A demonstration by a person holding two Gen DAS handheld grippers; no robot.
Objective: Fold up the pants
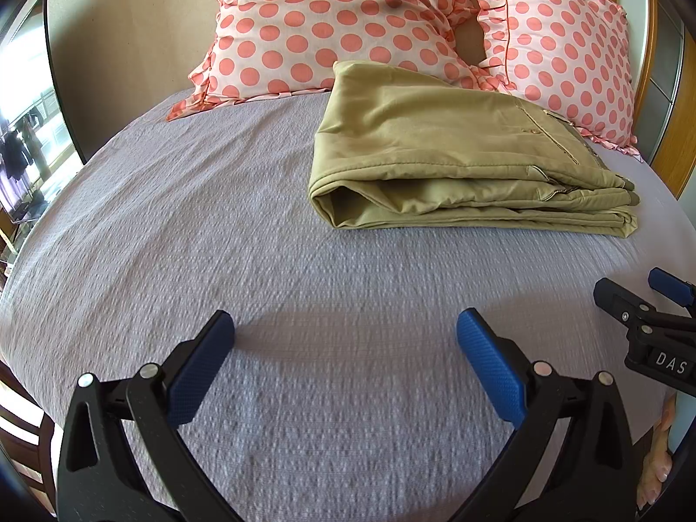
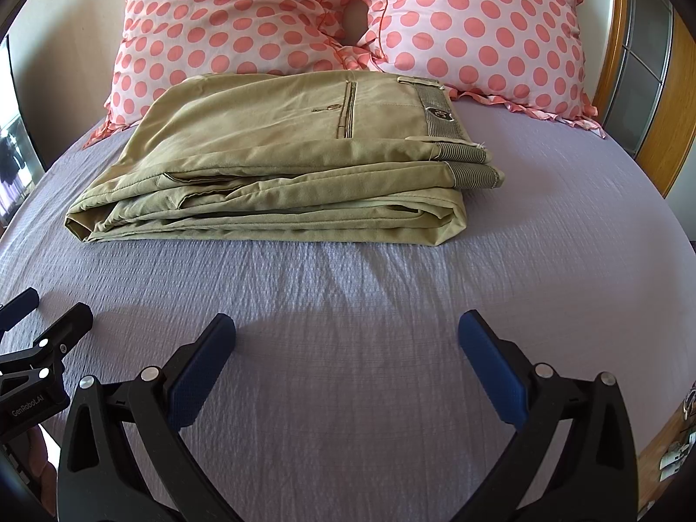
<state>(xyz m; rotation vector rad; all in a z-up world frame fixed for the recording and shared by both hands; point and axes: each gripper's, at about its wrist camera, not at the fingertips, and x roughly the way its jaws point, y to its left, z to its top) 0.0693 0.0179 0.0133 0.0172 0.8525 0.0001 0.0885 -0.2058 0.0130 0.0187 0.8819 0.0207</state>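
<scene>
Khaki cotton pants point(image 2: 278, 152), lying folded near the head edge of the bed point(image 2: 391, 304) against the pillows point(image 2: 478, 21), are judged soft and limp, best pinched at the layered edge, while the left gripper point(image 1: 346, 348) and right gripper point(image 2: 348, 348) are held wide apart, empty.

This is a bedroom in a home. A bed point(image 2: 565, 261) with a lilac textured bedspread fills both views, and 2 pillows point(image 2: 226, 21) with pink dots and frilled edges lean at its far edge. A wooden headboard point(image 2: 678, 100) (with glass panels) stands at the right, and a window point(image 1: 26, 130) at the left.
</scene>
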